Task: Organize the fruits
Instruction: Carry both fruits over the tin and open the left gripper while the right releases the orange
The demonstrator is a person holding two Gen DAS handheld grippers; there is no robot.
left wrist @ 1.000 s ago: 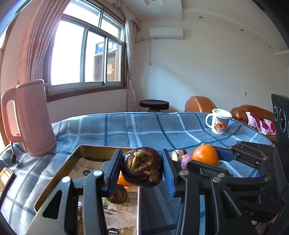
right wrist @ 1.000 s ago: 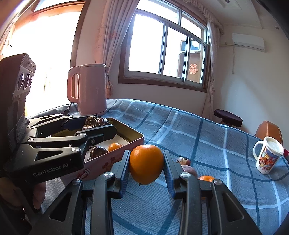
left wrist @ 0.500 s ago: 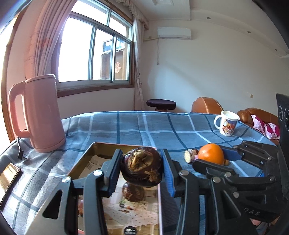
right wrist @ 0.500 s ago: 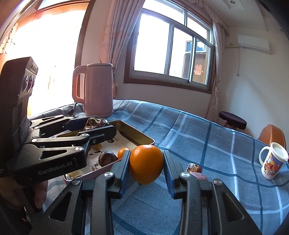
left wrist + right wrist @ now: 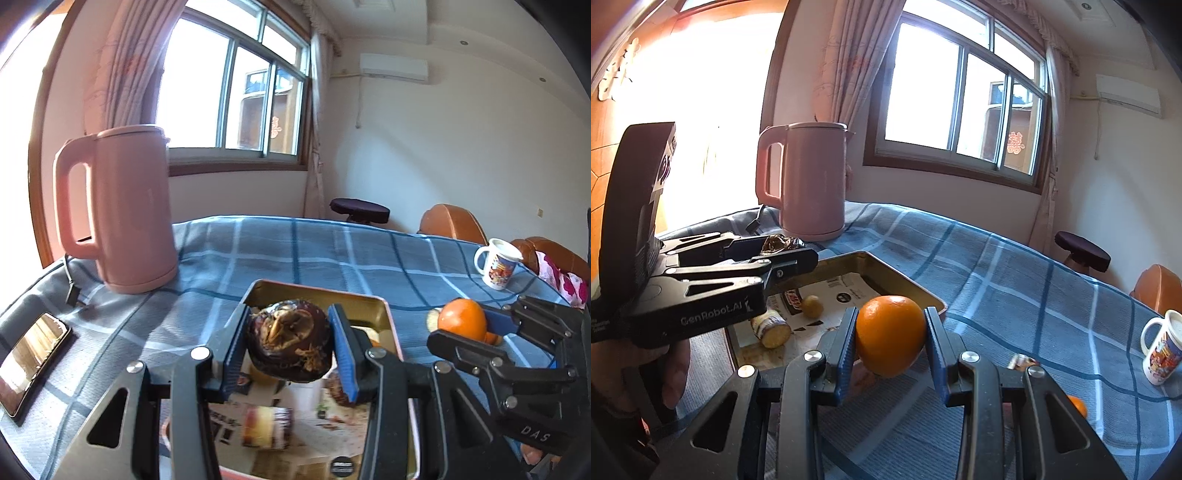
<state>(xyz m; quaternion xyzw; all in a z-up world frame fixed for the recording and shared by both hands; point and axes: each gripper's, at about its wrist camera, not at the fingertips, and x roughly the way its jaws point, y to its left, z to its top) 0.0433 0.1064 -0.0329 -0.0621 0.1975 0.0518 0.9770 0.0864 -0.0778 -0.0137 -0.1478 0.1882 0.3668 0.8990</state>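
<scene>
While the dark brown fruit point(image 5: 289, 341) sits clamped between the blue pads of the left tool point(image 5: 288, 345), it hangs just above the open tin tray point(image 5: 389, 321), over the tray's printed paper lining. The pads press on both its sides, so that tool is closed on it. To the right, the orange point(image 5: 890, 335) is pinched the same way in the right tool point(image 5: 889, 341), held clear of the blue checked cloth and just outside the tray's near right corner. Seen from the left tool's camera, the right tool comes in from the right edge, its orange level with the tray's right rim.

Inside the tray lie a small yellowish round fruit point(image 5: 812, 306) and a cut, pale-fleshed piece point(image 5: 772, 328), both on the paper, near the left side as the right camera shows it. Beyond the tray's far left corner a pink kettle point(image 5: 118, 210) stands upright on the worktop point(image 5: 317, 254), with a phone point(image 5: 29, 360) lying flat at the near left edge. Far to the right a printed mug point(image 5: 1161, 350) stands well apart from the tray. Another small orange fruit point(image 5: 1076, 406) peeks out on the cloth behind the right tool's right finger. A hand point(image 5: 670, 369) grips the left tool's handle.
</scene>
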